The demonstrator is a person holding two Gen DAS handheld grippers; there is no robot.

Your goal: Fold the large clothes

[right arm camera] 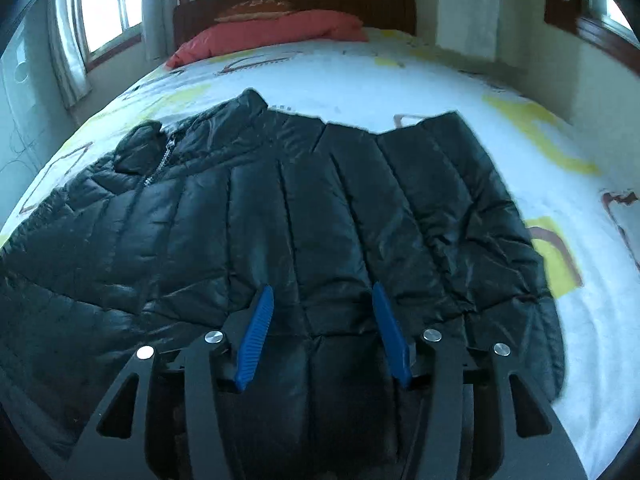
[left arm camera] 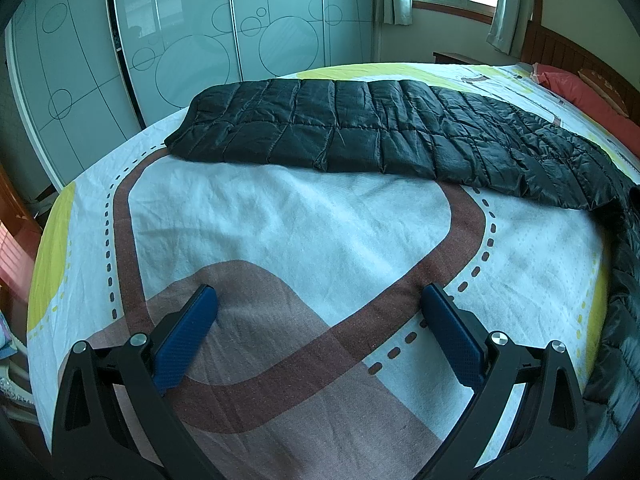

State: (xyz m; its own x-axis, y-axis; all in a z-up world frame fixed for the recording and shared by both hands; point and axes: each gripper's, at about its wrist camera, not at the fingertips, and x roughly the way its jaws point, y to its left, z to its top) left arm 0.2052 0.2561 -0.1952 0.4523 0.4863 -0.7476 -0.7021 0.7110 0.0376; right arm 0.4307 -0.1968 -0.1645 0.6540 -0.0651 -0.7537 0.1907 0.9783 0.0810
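Your left tongs (left arm camera: pixel 320 300) gape empty over the patterned bed sheet (left arm camera: pixel 280 216); your right tongs (right arm camera: pixel 322 300) hover released above the black quilted puffer jacket (right arm camera: pixel 280 208).

Glossy quilted jacket (right arm camera: pixel 280 216) (puffy), matt woven bedsheet (left arm camera: pixel 280 224)

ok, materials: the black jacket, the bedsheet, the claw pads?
Black jacket: looks like thin glossy synthetic shell, nylon or polyester, with padded fill; it shines and puffs between stitched quilt lines.
Bedsheet: matte woven fabric, probably cotton or a blend; visible weave, soft creases, printed pattern.
Pads: blue, finely textured, likely rubber or soft plastic, on black rigid arms.
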